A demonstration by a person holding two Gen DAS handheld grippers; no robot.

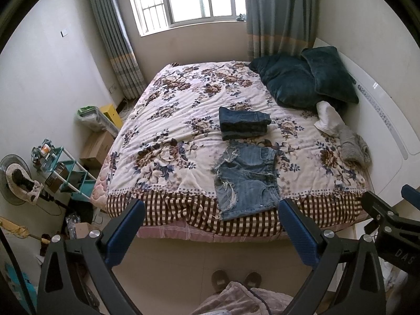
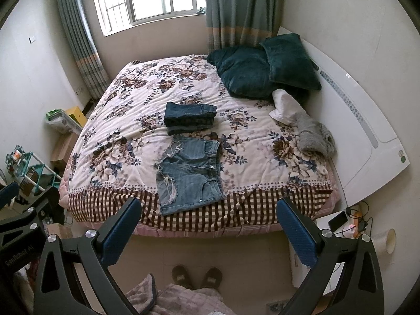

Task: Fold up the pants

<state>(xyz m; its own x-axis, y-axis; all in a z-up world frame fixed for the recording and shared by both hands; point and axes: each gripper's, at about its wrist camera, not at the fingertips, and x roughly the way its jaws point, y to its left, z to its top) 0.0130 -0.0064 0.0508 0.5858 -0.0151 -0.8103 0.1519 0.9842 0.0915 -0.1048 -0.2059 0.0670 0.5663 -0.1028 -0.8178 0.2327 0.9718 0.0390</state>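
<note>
Left gripper (image 1: pixel 211 216) and right gripper (image 2: pixel 208 214) both held above the floor short of the bed (image 2: pixel 244 216), jaws spread wide, nothing between them. Ahead of both: light denim shorts (image 2: pixel 190 174) flat near the bed's edge. Just beyond, folded dark jeans (image 2: pixel 190 118).

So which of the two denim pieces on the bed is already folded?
The dark blue jeans, a compact stacked bundle farther up the bed. The lighter frayed denim shorts lie spread flat at the bed's near edge, unfolded.
</note>
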